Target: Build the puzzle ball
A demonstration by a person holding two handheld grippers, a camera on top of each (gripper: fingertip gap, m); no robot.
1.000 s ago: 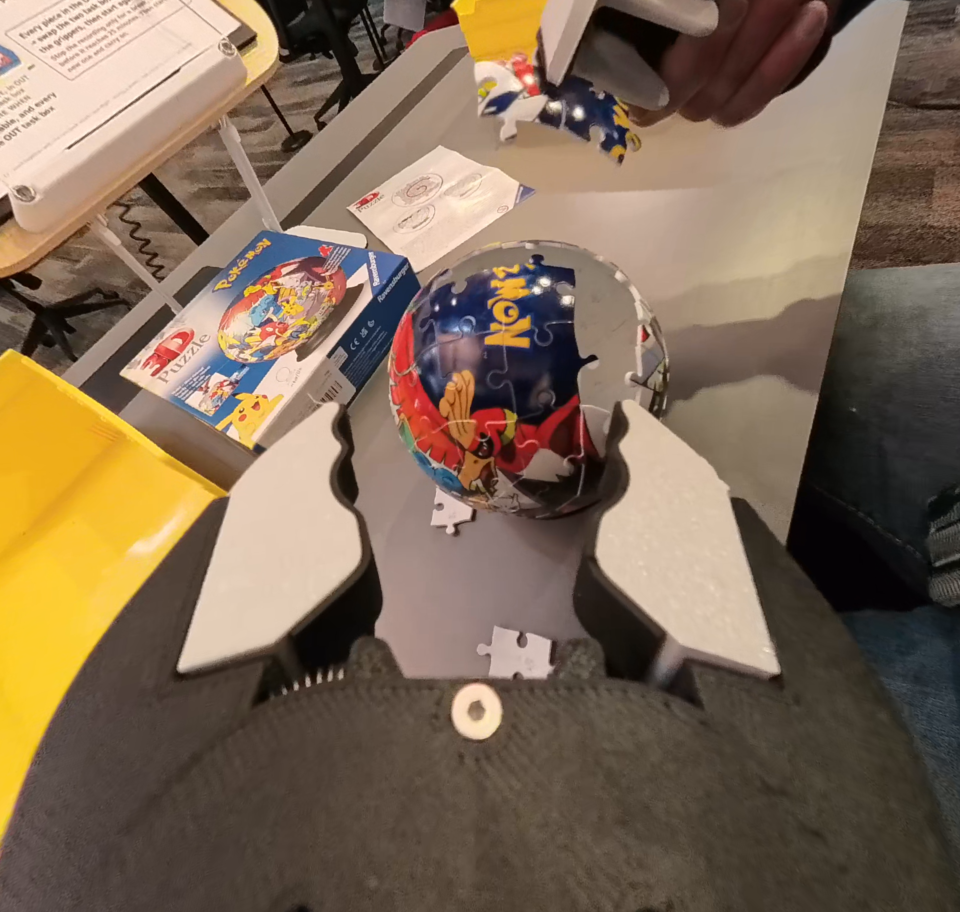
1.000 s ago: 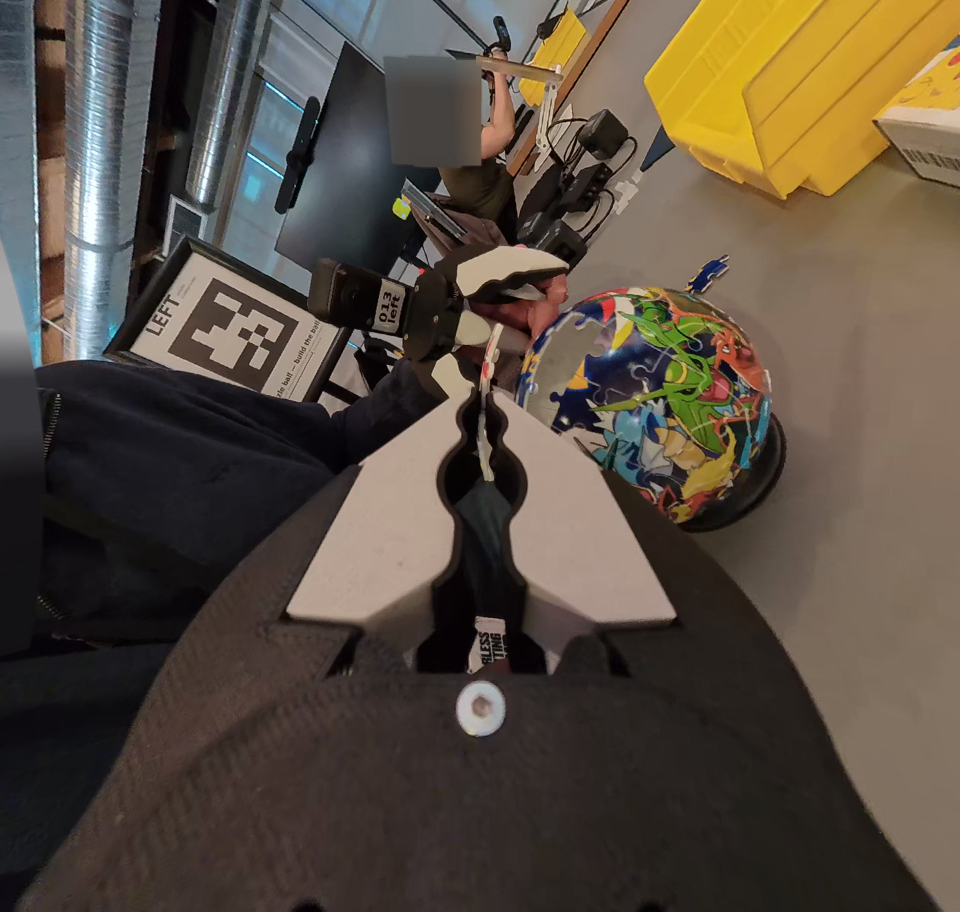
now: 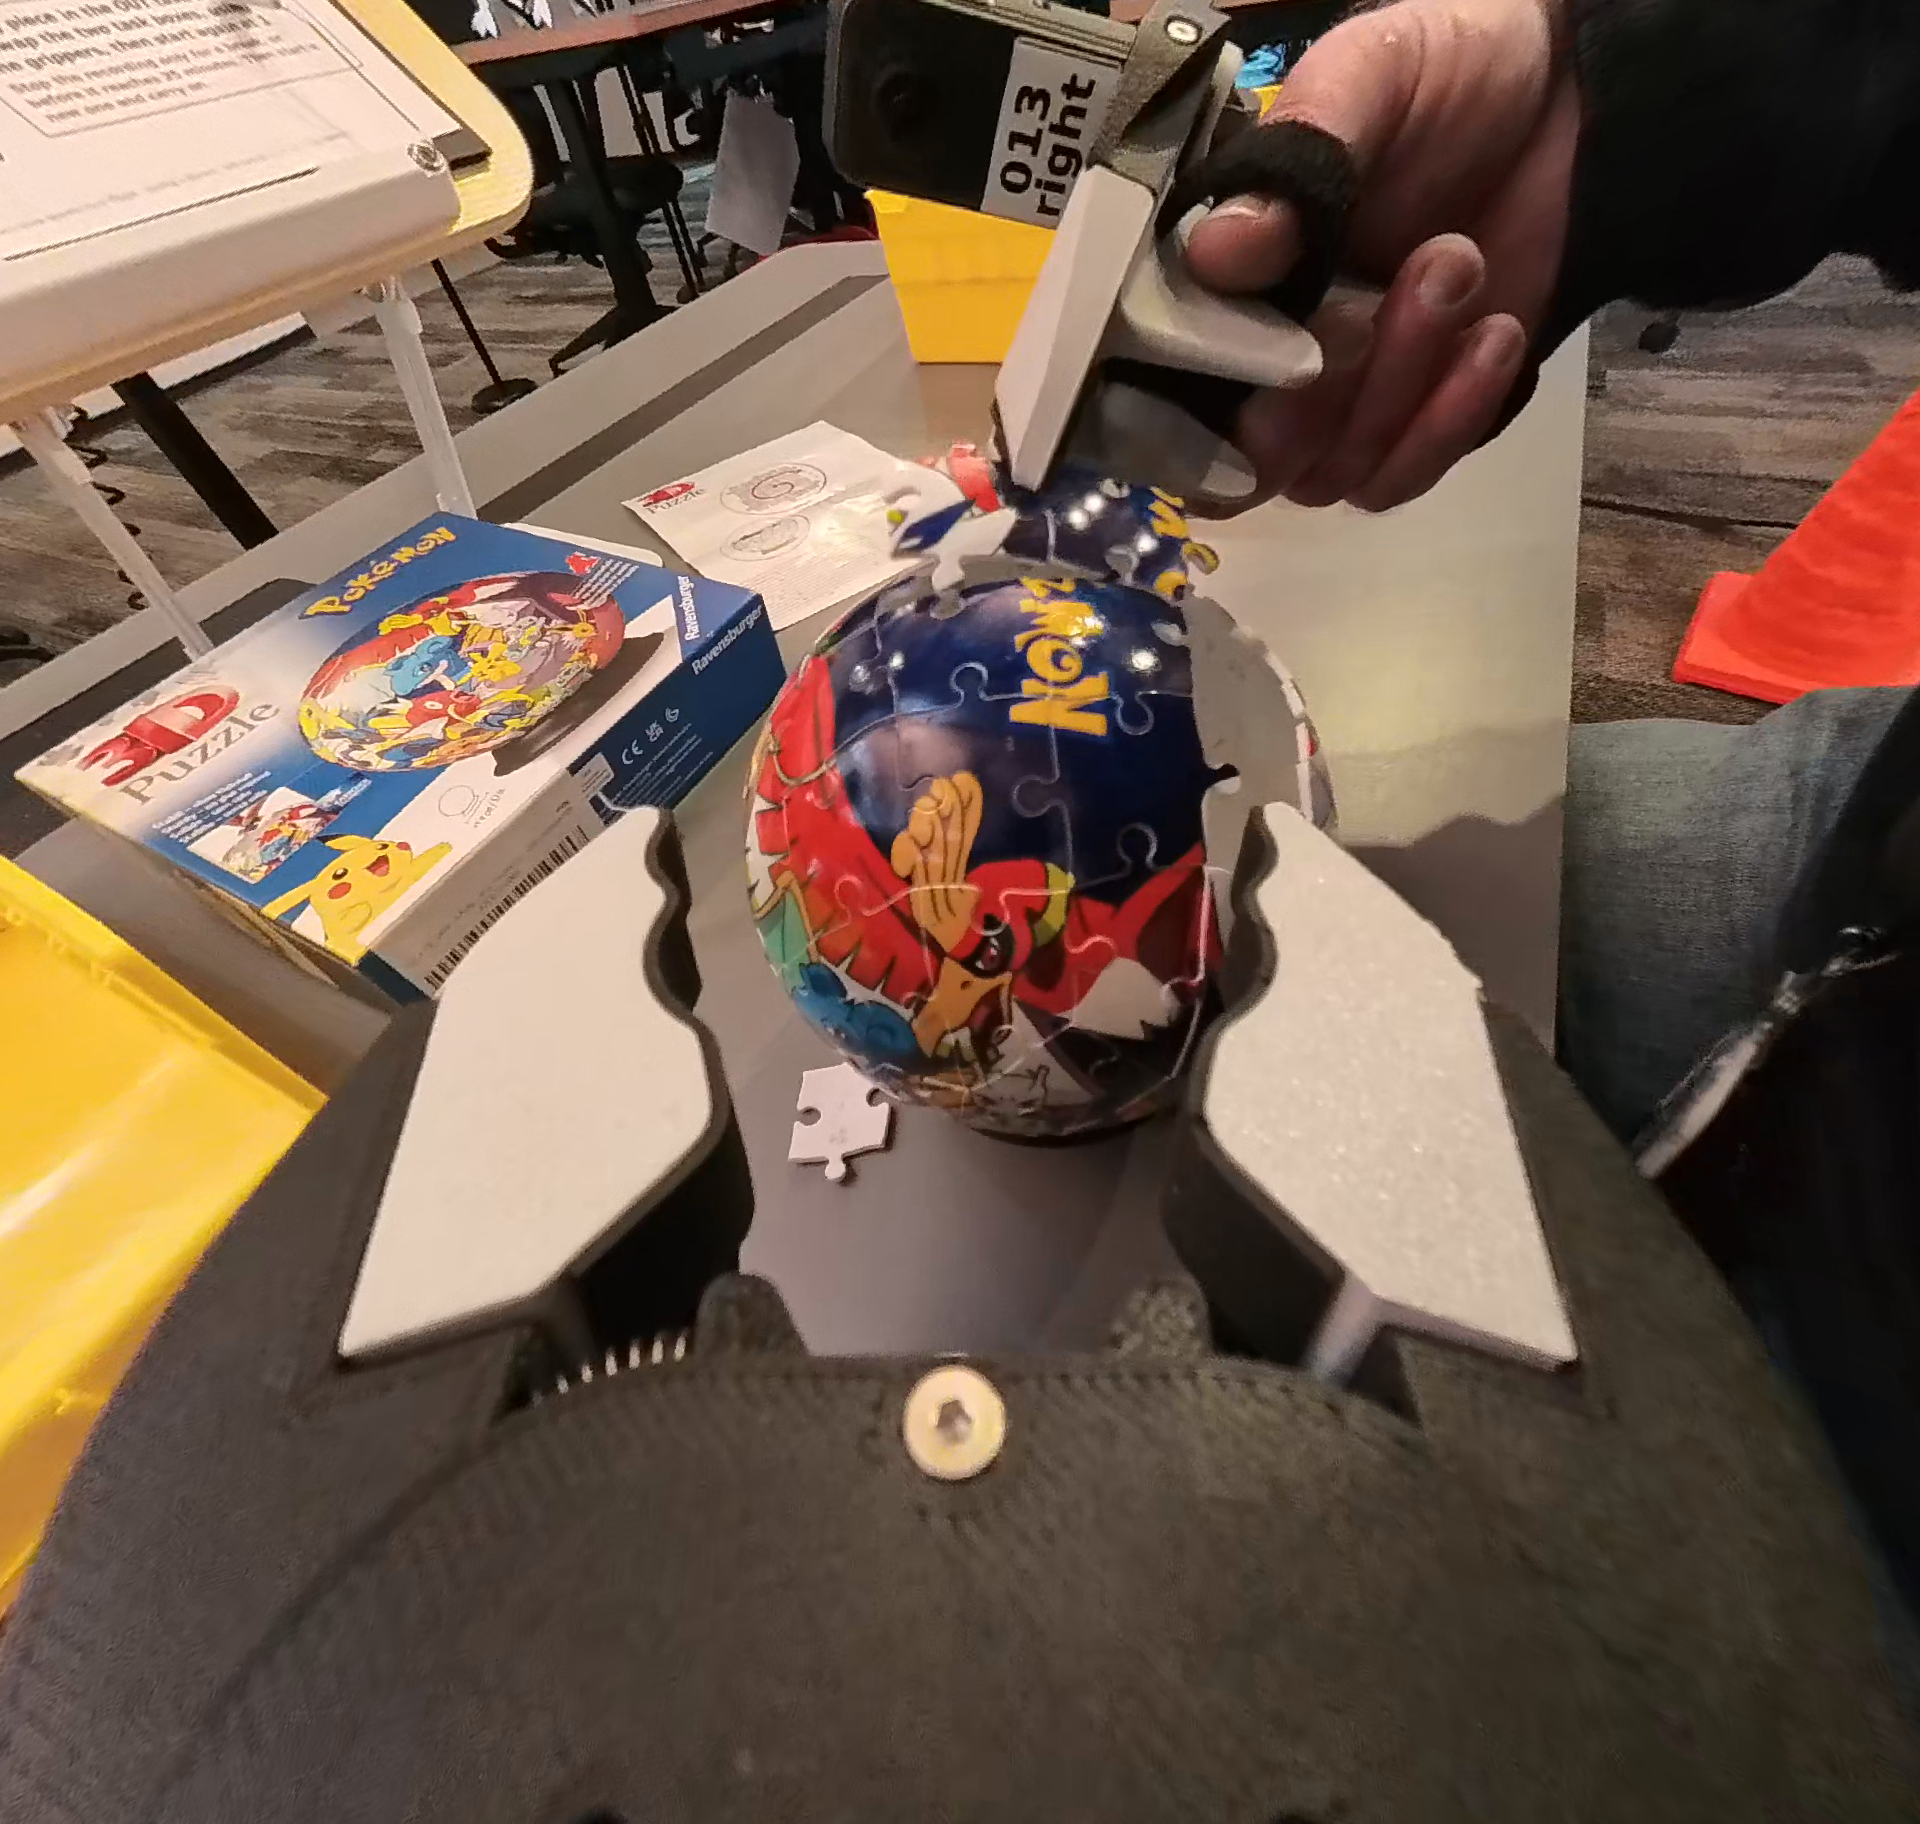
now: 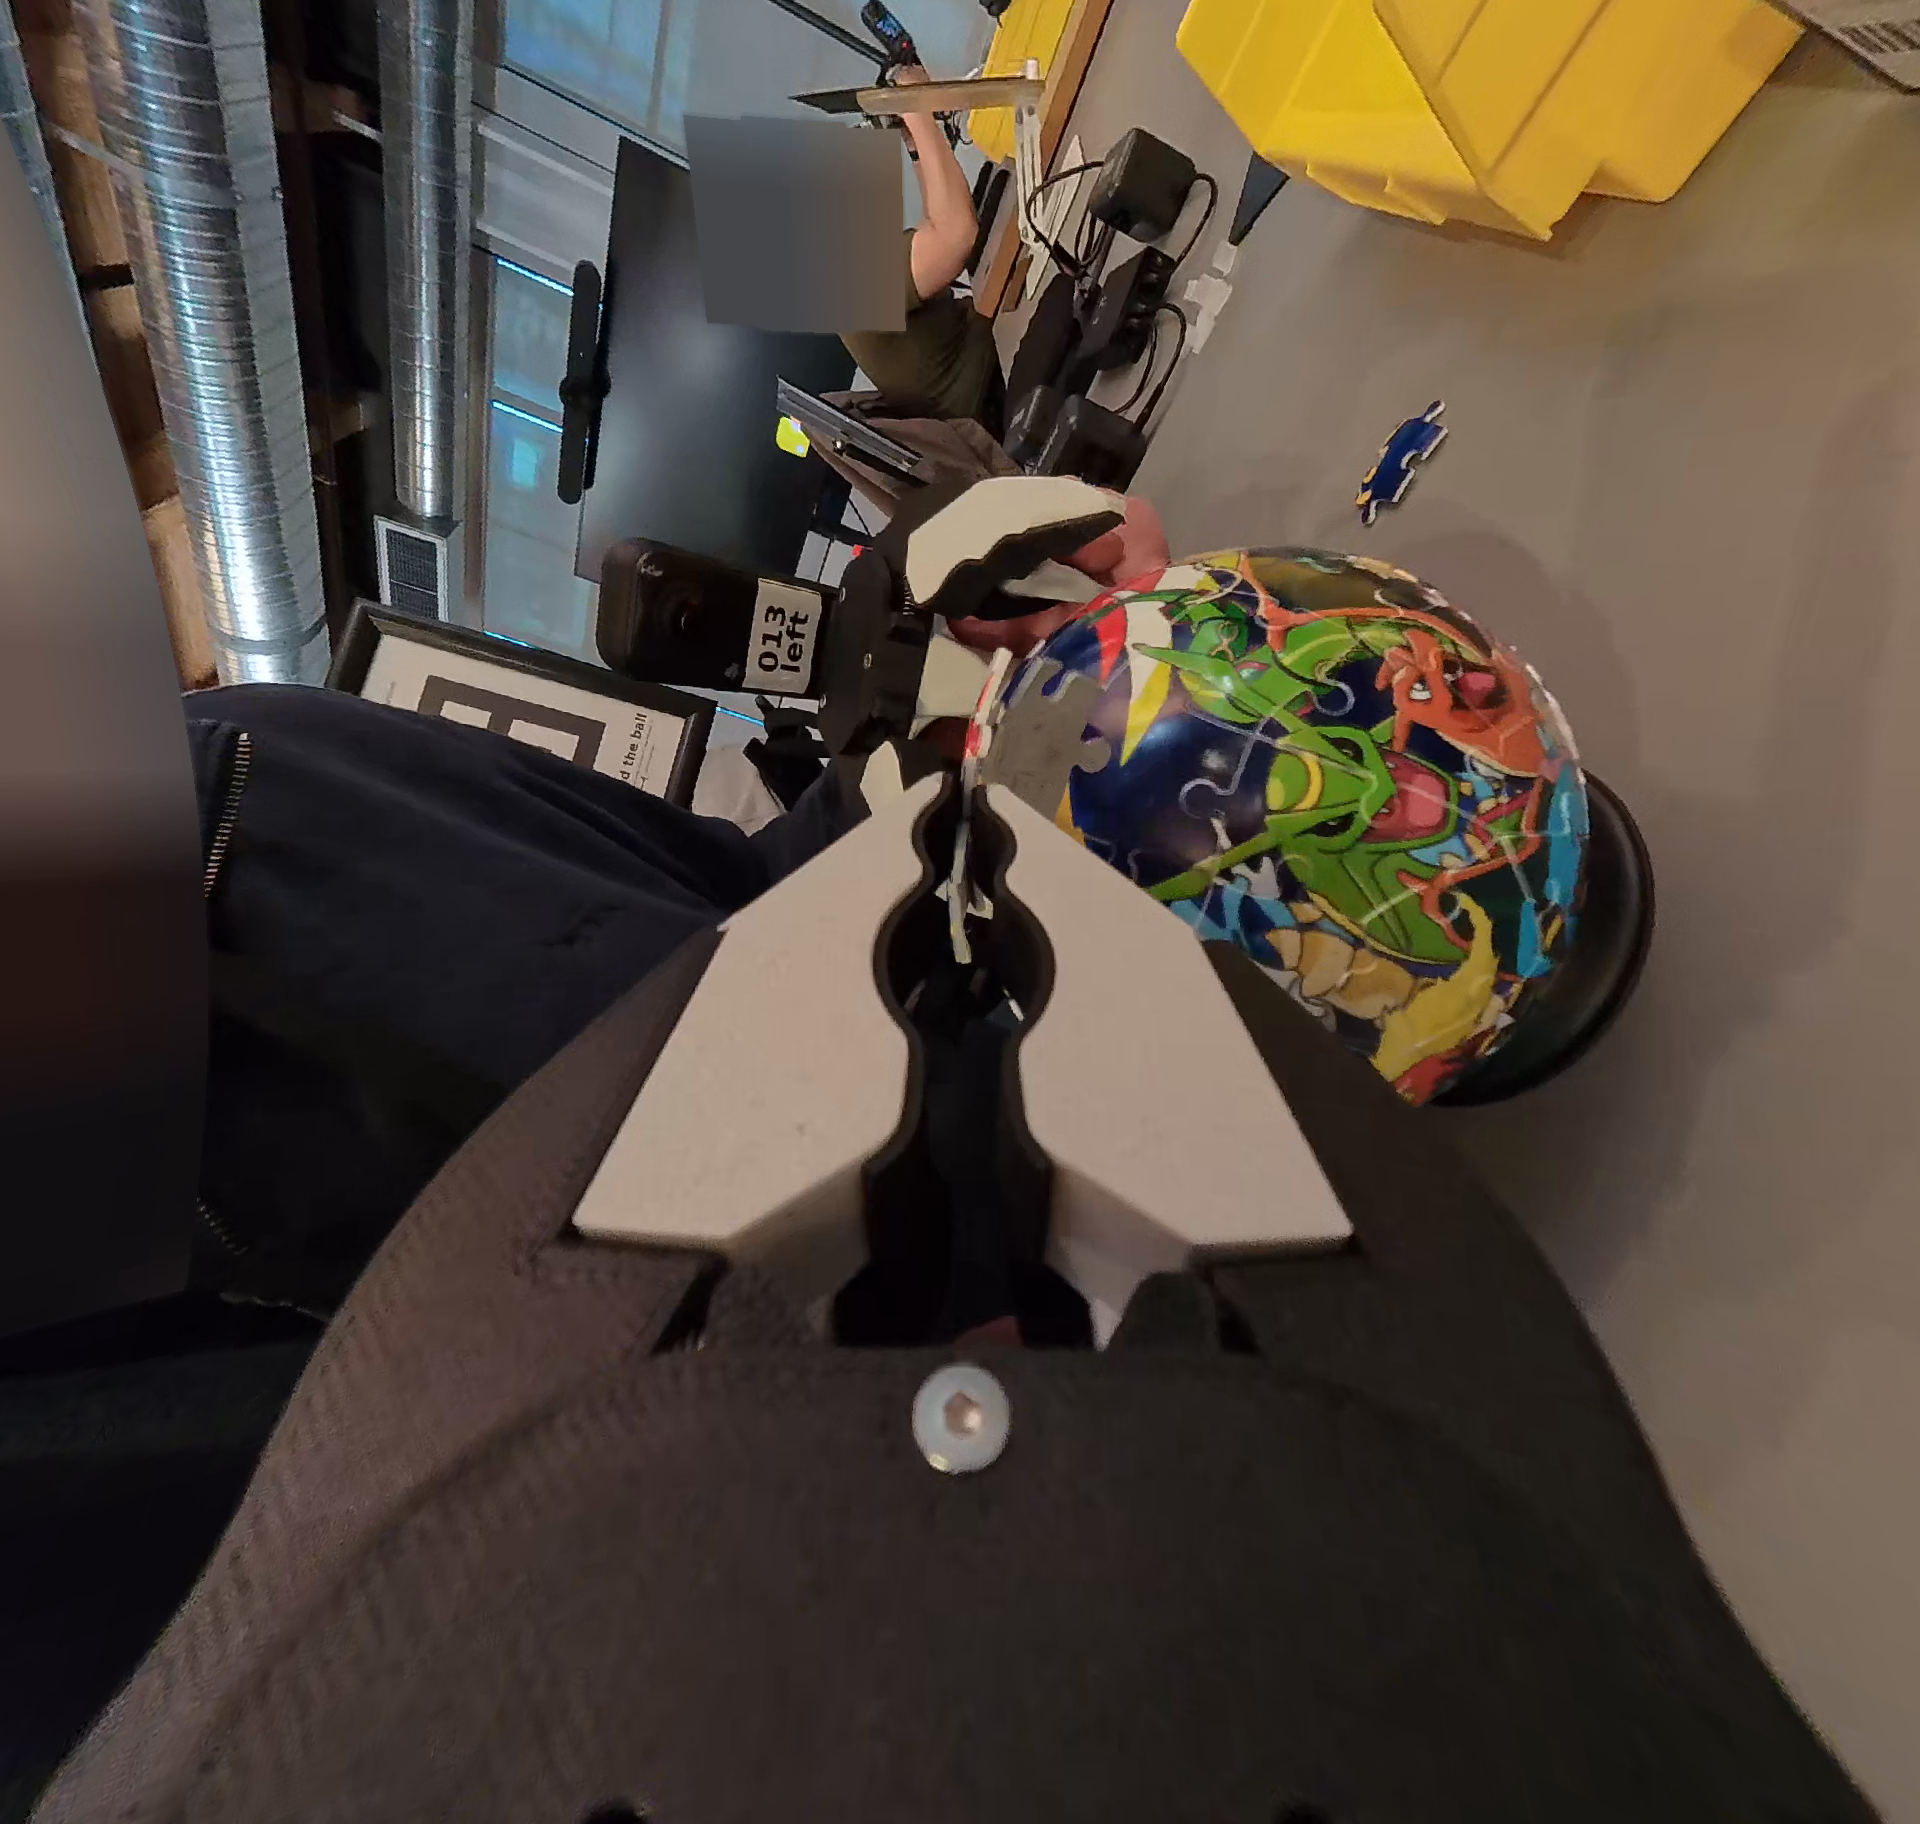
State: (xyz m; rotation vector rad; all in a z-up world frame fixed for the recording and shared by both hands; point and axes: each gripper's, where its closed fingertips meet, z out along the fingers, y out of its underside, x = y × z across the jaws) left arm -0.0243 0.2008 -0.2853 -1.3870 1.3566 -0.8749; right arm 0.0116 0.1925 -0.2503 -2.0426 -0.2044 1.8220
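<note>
- The grey table [image 3: 1403,652] carries a yellow bin [image 3: 125,1130] at the near left, the puzzle box [image 3: 416,735] and a folded instruction sheet [image 3: 769,517] beyond it.
- The puzzle ball [image 3: 997,839] sits mid-table on its dark stand [image 4: 1621,943], mostly built, with a jagged open gap on its upper right side showing grey inside.
- The left gripper [image 3: 956,943] has its fingers spread wide to either side of the ball's lower half; the right finger looks to be at the shell, the left one apart from it.
- The right gripper [image 4: 971,818] is pressed together, pinching a joined cluster of puzzle pieces [image 3: 1101,517].
- A second ago that cluster hung well above the ball; now it has come down to the top rim, its edge meeting the gap. I'd judge the fitting step is starting, and the tabs need lining up before any pressing.
- One loose piece [image 3: 840,1120] lies pale side up just beside the stand, and a blue piece [image 4: 1403,460] lies farther off, so more remains.
</note>
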